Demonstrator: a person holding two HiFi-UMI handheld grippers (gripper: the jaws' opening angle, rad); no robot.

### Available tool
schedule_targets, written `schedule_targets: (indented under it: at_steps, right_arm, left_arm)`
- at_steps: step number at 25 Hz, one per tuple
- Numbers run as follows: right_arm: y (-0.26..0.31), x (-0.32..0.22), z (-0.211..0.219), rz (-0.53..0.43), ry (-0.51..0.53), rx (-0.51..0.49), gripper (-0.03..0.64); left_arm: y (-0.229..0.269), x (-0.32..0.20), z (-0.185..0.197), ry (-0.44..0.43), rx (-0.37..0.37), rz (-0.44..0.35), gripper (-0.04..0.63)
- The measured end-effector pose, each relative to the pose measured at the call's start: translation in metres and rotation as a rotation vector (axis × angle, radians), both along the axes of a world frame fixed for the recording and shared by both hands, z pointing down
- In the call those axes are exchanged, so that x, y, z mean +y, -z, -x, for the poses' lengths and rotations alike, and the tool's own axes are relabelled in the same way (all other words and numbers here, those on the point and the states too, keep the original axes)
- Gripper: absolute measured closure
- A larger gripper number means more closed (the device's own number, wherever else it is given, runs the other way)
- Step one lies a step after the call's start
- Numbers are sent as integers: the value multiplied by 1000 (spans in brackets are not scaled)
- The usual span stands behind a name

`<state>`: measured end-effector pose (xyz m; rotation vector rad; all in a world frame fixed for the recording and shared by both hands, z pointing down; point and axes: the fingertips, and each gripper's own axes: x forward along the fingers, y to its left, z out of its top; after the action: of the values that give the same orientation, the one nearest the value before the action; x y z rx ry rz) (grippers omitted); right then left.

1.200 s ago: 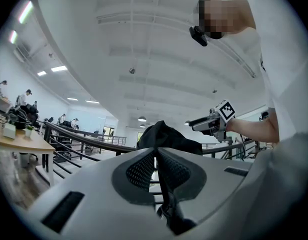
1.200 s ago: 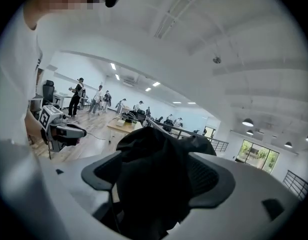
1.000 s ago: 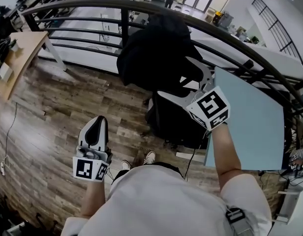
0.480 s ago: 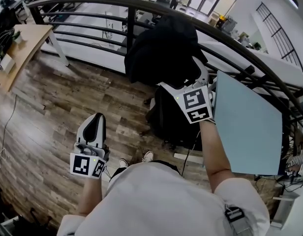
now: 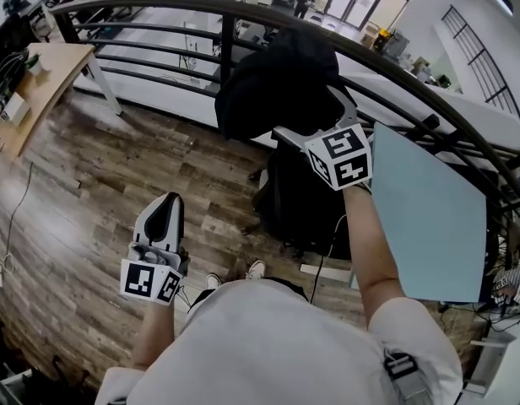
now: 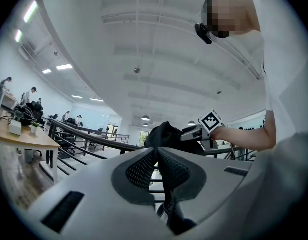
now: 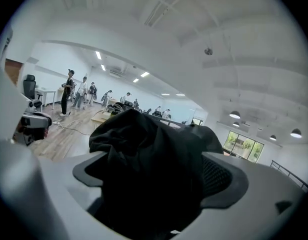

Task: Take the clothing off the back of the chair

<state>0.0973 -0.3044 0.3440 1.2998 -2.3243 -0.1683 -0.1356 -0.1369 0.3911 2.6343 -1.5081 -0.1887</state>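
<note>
Head view first: the black clothing [image 5: 273, 83] is bunched over the back of the chair [image 5: 298, 201], up at 12 o'clock right against the curved railing [image 5: 159, 7]. My right gripper [image 5: 306, 112] is stretched out at about 1 o'clock with its jaws reaching onto the lower right edge of the cloth. My left gripper [image 5: 167, 202] sits low at about 8 o'clock over the wood floor [image 5: 100, 184], well apart from the chair. There's a light blue panel [image 5: 429, 218] at 3 o'clock and a wooden desk [image 5: 40, 83] at 10.

Left gripper view: the jaws are closed on each other, pads meeting at the tip [image 6: 156, 151], nothing between them. Past them at roughly 12 o'clock I can see the clothing [image 6: 164, 134] on the chair back, and my right gripper [image 6: 191, 132] poking at it from 1 o'clock, with the railing [image 6: 79, 134] running off to 9.

Right gripper view: the jaws [image 7: 154, 176] are spread about as wide as they go and have just been opening. The clothing [image 7: 149, 149] fills the gap between them, a dark heap from 6 up to 12. It covers most of the left pad, and the right pad [image 7: 221, 176] at 4 o'clock is mostly bare, so it doesn't look clamped.
</note>
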Motion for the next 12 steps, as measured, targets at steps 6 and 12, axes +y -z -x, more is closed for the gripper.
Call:
schedule_targets:
  at_steps: [6, 12]
  right_arm:
    - [10, -28, -8, -1, -36, -10, 87]
    - [16, -56, -16, 8, -18, -49, 72]
  left_arm:
    - [-5, 8, 1, 11, 5, 15, 555]
    - [-12, 15, 13, 44, 21, 38, 555]
